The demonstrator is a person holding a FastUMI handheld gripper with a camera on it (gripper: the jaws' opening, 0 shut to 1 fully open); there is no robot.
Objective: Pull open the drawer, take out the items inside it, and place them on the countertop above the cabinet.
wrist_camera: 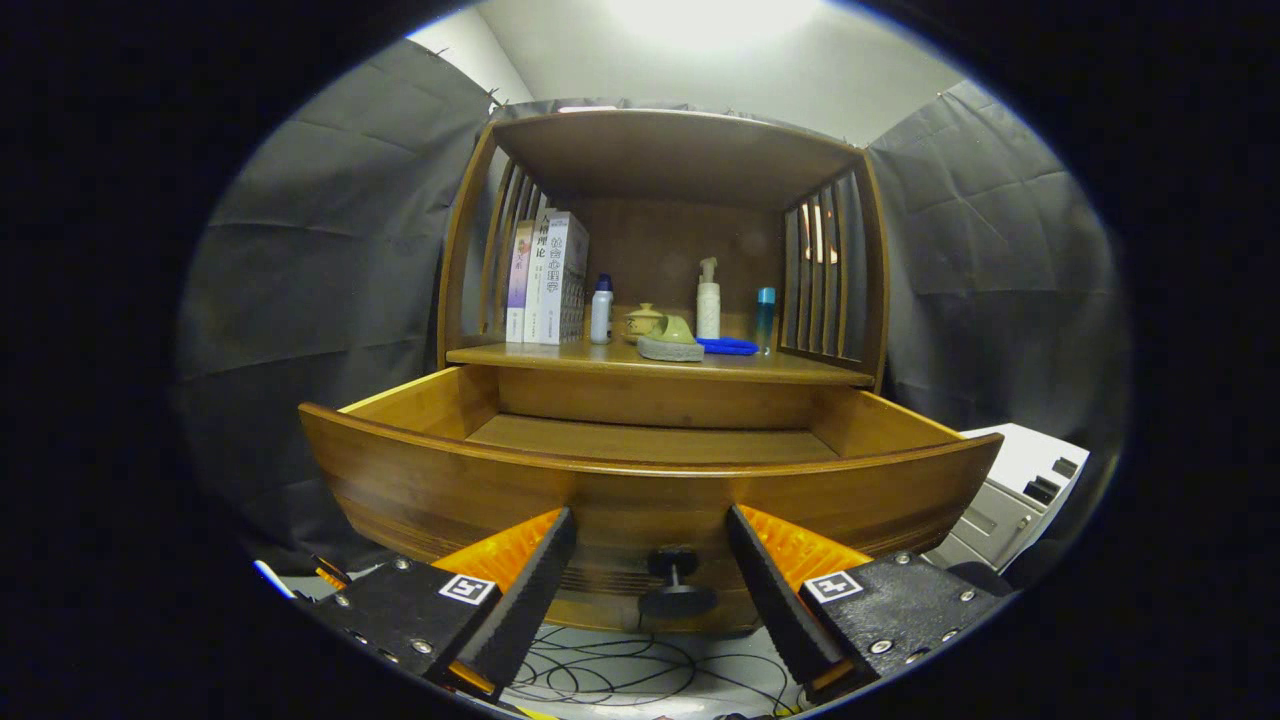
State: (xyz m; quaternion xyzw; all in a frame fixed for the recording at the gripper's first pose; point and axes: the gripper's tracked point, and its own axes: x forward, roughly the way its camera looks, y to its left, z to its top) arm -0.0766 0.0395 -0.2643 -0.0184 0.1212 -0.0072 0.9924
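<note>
1. Between the spread fingers of the gripper (650, 545): the knob (675, 580), untouched; jaws wide, holding nothing.
2. Drawer (640, 480) stands pulled out; visible interior bare.
3. On the countertop (790, 367): books (548, 280), bottles (601, 310), a blue item (728, 346).

Drawer (640, 495) just ahead of claw (650, 570): warm honey-brown wood w/ horizontal grain; knob (676, 585) between fingers black. Cabinet (670, 160) beyond: same brown, slatted sides. On surface (600, 357) beyond drawer: books (548, 278) white & lilac w/ dark print; bottle (601, 310) white, blue cap; small pot (643, 322) cream; pale green item on grey pad (671, 340); white pump bottle (708, 298); blue flat item (728, 346); teal tube (765, 318). Cables (620, 670) under claw black. Claw markers (467, 589) black-on-white squares.
</note>
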